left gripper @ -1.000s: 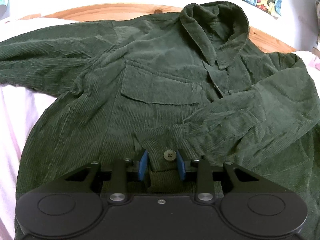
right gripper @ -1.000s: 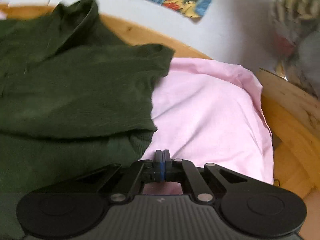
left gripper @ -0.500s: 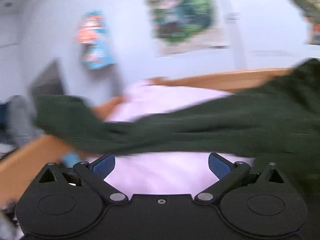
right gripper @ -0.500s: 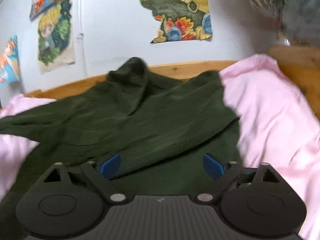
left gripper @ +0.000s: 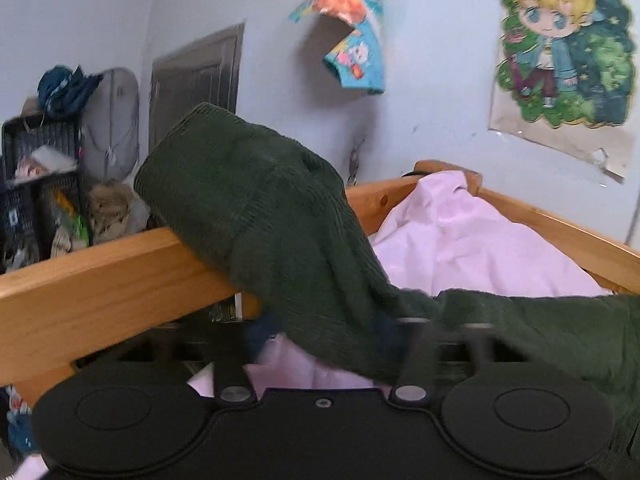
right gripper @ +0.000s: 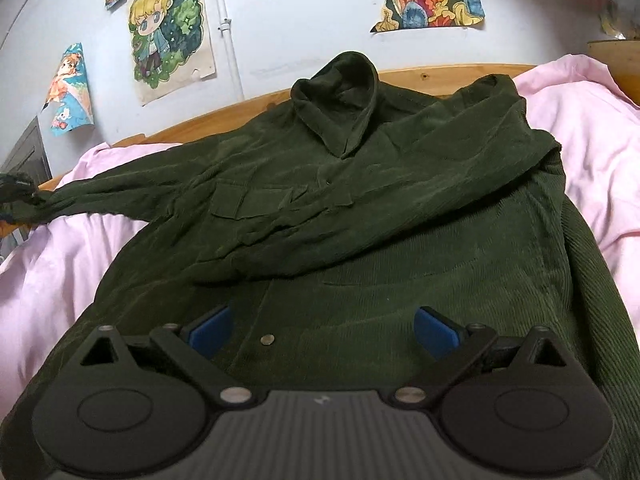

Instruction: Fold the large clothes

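The jacket (right gripper: 360, 208) is dark green corduroy, finely ribbed and matt; its sleeve (left gripper: 272, 216) shows the same ribbing. The sheet (right gripper: 580, 128) is thin pink cloth, creased. The bed frame (left gripper: 100, 280) is smooth, varnished wood with a slight sheen. The posters (left gripper: 560, 48) are glossy paper, curled at the edges. The wall (right gripper: 300, 20) is matt paint.

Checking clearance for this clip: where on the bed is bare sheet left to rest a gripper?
Bare pink sheet lies left of the green jacket, below its outstretched sleeve, and right of it toward the wooden bed frame. The middle is crowded: jacket covers it.
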A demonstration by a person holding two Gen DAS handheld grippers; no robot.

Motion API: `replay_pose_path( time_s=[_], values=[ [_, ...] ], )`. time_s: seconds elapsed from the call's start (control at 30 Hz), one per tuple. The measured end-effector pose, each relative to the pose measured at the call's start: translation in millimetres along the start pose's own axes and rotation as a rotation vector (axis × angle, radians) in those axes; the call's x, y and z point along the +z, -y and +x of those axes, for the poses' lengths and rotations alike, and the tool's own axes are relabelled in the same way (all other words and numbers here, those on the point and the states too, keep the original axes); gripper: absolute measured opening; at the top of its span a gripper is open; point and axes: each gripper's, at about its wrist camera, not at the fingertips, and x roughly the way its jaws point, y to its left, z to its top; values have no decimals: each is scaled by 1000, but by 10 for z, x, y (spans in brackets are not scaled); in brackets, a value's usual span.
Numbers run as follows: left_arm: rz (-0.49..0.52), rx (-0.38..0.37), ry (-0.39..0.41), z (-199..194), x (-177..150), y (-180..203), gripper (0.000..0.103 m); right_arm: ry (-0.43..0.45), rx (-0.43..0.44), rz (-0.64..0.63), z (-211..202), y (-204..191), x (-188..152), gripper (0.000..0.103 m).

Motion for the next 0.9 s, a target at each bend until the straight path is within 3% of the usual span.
replay_pose_path(
  time_s=[0.03, 0.1, 0.27, 0.37, 0.47, 0.63, 0.83, 0.87, 0.9],
  values=[
    [-2, -9, 2, 3, 22, 33, 8, -2, -4, 5, -13, -26, -54, 100],
    [16, 1, 56, -97, 47, 142, 6, -6, -8, 17, -17, -8, -73, 100],
    [182, -3, 317, -612, 124, 645, 5, 0, -8, 45, -23, 55, -61, 100],
    [306, -70, 466, -1033, 91, 1057, 6, 15, -8, 54, -52, 91, -46, 100],
    [419, -176, 524, -1335, -20, 1526, 7, 38, -20, 64, -94, 149, -33, 100],
    [550, -390, 491, -1618, -510, 2295, 15, 79, -80, 114, -165, 346, 10, 100],
    [705, -750, 252, -1738, -1309, 2934, 20, 155, -216, 173, -281, 663, 48, 100],
    [737, -795, 213, -1731, -1448, 2975, 25, 172, -236, 189, -302, 723, 50, 100],
    [776, -837, 175, -1728, -1578, 3003, 36, 188, -253, 203, -325, 783, 53, 100]
  ],
)
